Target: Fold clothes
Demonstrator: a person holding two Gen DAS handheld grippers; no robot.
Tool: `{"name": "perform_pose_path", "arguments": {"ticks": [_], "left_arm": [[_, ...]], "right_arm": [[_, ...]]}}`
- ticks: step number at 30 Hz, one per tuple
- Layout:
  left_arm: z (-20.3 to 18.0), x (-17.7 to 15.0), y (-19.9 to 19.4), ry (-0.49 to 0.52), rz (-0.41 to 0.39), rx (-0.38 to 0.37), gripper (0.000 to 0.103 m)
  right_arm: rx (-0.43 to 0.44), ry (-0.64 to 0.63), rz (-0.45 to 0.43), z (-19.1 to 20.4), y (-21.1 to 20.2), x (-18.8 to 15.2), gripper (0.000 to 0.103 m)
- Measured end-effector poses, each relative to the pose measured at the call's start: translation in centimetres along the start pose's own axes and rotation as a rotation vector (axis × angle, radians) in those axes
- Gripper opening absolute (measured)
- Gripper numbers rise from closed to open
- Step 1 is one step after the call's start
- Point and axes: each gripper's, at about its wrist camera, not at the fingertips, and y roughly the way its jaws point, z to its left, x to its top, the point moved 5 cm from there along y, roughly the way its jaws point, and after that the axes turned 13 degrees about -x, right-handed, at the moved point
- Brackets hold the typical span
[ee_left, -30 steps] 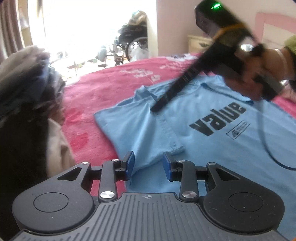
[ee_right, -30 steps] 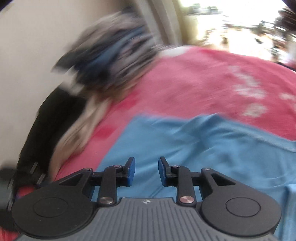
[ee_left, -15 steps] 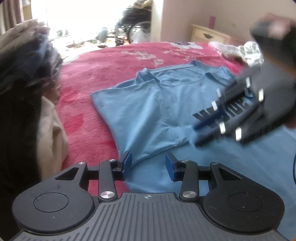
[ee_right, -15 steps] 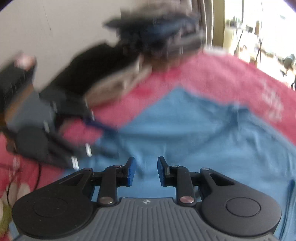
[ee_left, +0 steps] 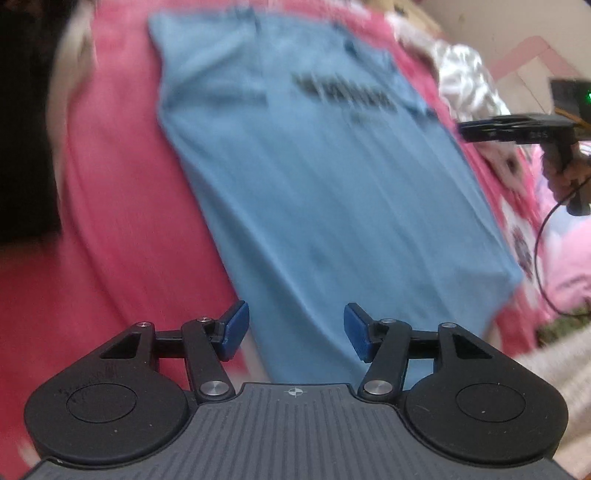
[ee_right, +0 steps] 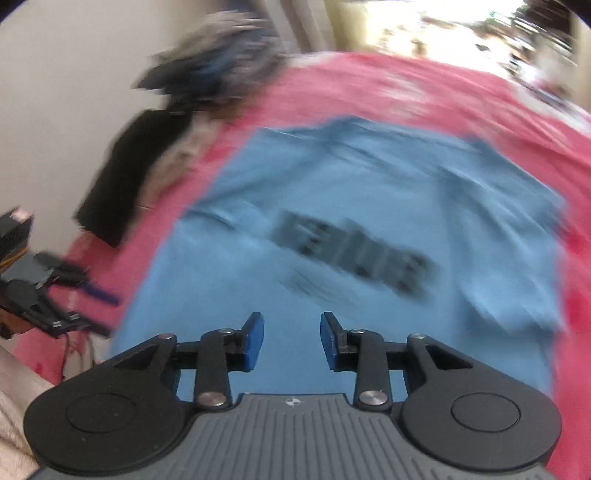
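A light blue polo shirt (ee_left: 325,177) with black lettering lies flat on the pink bedspread (ee_left: 122,221); its one sleeve is folded in. My left gripper (ee_left: 295,328) hangs over the shirt's lower hem, jaws opening, nothing between the blue pads. The right gripper (ee_right: 291,341) hovers above the shirt (ee_right: 351,206) below the lettering, jaws also opening and empty. In the left wrist view the right gripper (ee_left: 469,130) shows at the right edge beyond the shirt's side. The left gripper (ee_right: 96,310) appears at the left edge of the right wrist view. Both views are blurred.
A pile of dark and beige clothes (ee_right: 192,110) sits by the wall, left of the shirt's collar end. White and pink fabric (ee_left: 469,85) lies at the bed's other side. A black cable (ee_left: 539,243) trails from the right gripper. A bright window (ee_right: 424,22) is behind the bed.
Both grippers have pulled back from the sleeve and collar toward the shirt's lower part and opened wider. The right gripper has swung out to the shirt's side.
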Motion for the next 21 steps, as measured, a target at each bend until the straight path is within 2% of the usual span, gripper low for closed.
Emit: {"name": "perform_pose_path", "arguments": {"ticks": [2, 5, 8, 10, 15, 17, 21], "left_arm": [[0.0, -1.2, 0.4, -0.035, 0.05, -0.039, 0.057], [0.0, -2.3, 1.4, -0.066, 0.168, -0.124, 0.057], [-0.4, -3.2, 2.1, -0.059, 0.275, -0.182, 0.057], [-0.7, -3.8, 2.5, -0.048, 0.327, -0.21, 0.057], [-1.1, -5.6, 3.0, -0.029, 0.426, -0.227, 0.056], [-1.3, -6.7, 2.8, -0.013, 0.458, -0.226, 0.056], [-1.8, -7.2, 2.4, 0.048, 0.441, -0.173, 0.055]], "right_arm": [[-0.079, 0.095, 0.026, -3.4, -1.5, -3.7, 0.037], [-0.164, 0.274, 0.092, -8.1, -2.3, -9.7, 0.038], [-0.221, 0.447, 0.147, -11.8, -2.2, -14.7, 0.038], [-0.224, 0.523, 0.163, -13.3, -1.9, -16.8, 0.039], [-0.169, 0.654, 0.148, -14.8, -1.5, -19.4, 0.038], [-0.16, 0.638, 0.156, -14.7, -1.6, -19.5, 0.038], [-0.176, 0.591, 0.149, -14.4, -2.2, -19.3, 0.038]]}}
